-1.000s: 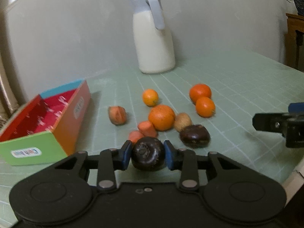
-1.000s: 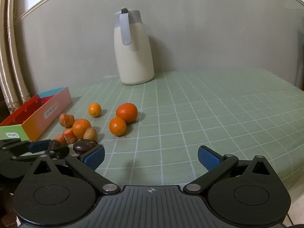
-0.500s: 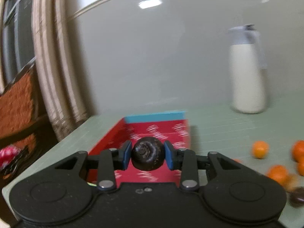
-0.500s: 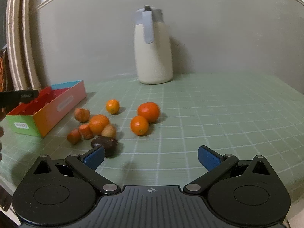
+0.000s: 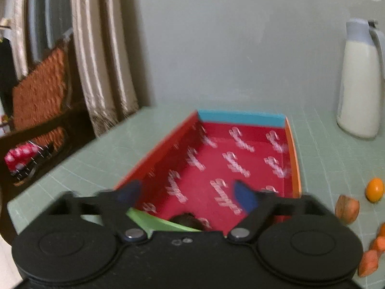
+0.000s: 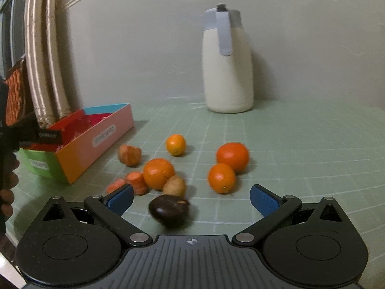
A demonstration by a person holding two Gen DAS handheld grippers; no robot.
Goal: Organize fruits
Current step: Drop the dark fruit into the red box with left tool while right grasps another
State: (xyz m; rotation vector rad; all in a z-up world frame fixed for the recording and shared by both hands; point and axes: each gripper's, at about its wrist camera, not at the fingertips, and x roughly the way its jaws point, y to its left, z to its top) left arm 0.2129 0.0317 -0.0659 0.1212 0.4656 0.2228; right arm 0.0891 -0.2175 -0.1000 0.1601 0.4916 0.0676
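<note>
My left gripper [image 5: 187, 193] hovers over the near end of the colourful box [image 5: 243, 159], its jaws opening with nothing between them. A dark round fruit [image 5: 189, 220] lies on the box's red floor just below, half hidden by the gripper body. In the right wrist view my right gripper [image 6: 191, 198] stands open low over the table, a second dark fruit [image 6: 168, 208] lying between its fingers, untouched. Beyond it sit several oranges [image 6: 158, 173] [image 6: 232, 156], a small brown fruit [image 6: 174, 186] and reddish fruit pieces [image 6: 137, 180].
A cream jug [image 6: 227, 72] with a grey lid stands at the back by the wall. The box [image 6: 96, 139] lies at the left, close to the table's left edge. Curtains [image 5: 101, 60] hang beyond that edge. A hand [image 6: 7, 192] shows at the far left.
The left gripper swung left from the fruit pile to above the box, then opened and dropped the dark fruit into it. The right gripper moved left toward the second dark fruit.
</note>
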